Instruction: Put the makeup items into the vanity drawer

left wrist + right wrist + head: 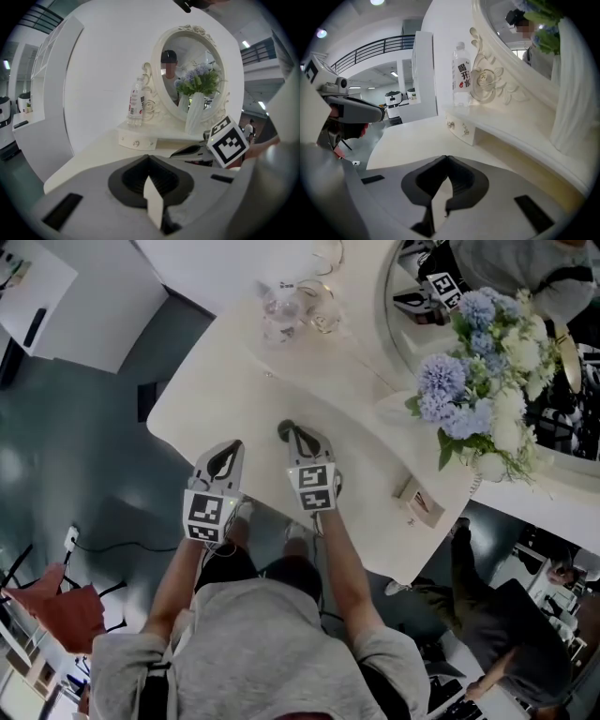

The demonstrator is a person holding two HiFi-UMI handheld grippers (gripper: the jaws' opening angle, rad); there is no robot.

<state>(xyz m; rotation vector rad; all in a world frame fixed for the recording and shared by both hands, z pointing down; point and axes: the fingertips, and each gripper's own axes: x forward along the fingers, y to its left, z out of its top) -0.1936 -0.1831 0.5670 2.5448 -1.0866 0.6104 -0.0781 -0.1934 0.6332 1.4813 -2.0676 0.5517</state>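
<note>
Red "喝开水" on the water bottle (461, 75)

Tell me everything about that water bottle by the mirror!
The water bottle is clear plastic with a white cap and a white label with red print. It stands upright on the little white drawer shelf, right beside the mirror's carved frame. Nothing holds it.

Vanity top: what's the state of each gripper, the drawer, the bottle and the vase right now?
left gripper: shut, nothing between the jaws.
right gripper: shut, nothing between the jaws.
drawer: closed.
water bottle: upright, cap on.
vase: upright.
</note>
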